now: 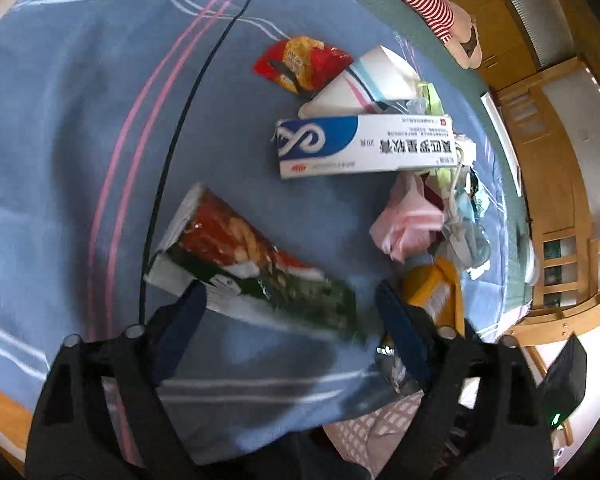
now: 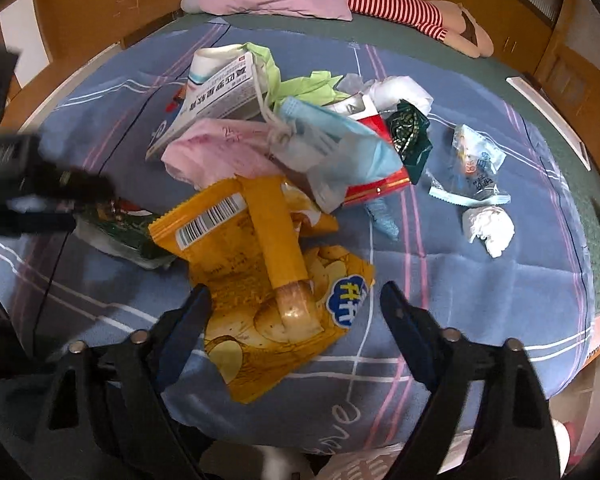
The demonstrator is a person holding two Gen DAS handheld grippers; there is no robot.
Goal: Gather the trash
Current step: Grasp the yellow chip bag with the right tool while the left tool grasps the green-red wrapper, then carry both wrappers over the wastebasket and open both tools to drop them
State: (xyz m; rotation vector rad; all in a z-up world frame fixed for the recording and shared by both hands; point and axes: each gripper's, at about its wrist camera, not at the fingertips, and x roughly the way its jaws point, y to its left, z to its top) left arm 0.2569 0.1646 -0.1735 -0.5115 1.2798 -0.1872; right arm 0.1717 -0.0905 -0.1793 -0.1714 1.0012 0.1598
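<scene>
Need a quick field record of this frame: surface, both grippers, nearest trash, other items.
surface: blue striped blanket on a bed
left gripper: open, fingers either side of the green-red snack wrapper, not closed on it
right gripper: open, over the yellow chip bag
pile: white-blue medicine box, pink paper, blue face mask
strays: crumpled tissue, red snack packet
</scene>
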